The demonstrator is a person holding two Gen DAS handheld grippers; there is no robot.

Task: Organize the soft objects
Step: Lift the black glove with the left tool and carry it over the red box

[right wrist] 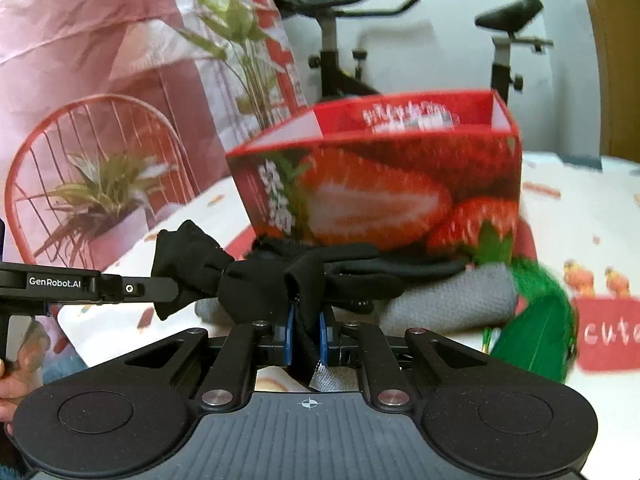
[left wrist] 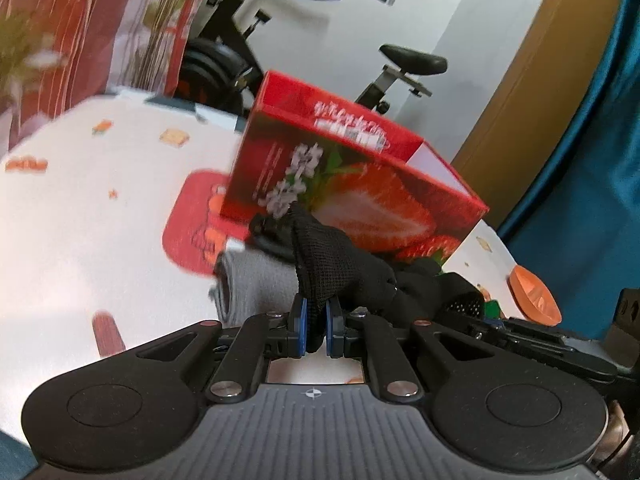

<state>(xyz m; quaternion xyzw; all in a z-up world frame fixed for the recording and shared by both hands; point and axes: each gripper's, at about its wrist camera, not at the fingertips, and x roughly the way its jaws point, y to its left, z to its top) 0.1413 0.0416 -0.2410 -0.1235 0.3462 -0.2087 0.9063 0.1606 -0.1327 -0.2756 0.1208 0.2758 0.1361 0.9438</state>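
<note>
The white patterned tablecloth (left wrist: 100, 216) fills the left and centre of the left wrist view, and in the right wrist view it runs along the right side of the frame. The exercise bike (right wrist: 340, 40) stands across the top of both views, behind the table. A red chair (right wrist: 52, 152) and a potted plant (right wrist: 100, 196) sit at centre left in the right wrist view.

The open red strawberry box (left wrist: 352, 184) stands at frame centre, just beyond the soft things. Below it lies the rolled grey cloth (right wrist: 448, 300), touching the box's lower edge region. A green fringed item (right wrist: 536, 320) lies at the cloth's right end.

The black knitted glove (left wrist: 332, 268) is stretched over the grey cloth at lower centre, held at both ends. The left gripper (left wrist: 316, 320) has its blue pads pressed together on one part of the glove; the right gripper (right wrist: 306, 332) pinches another part the same way. An orange dish-like object (left wrist: 534, 292) sits at right in the left wrist view.
</note>
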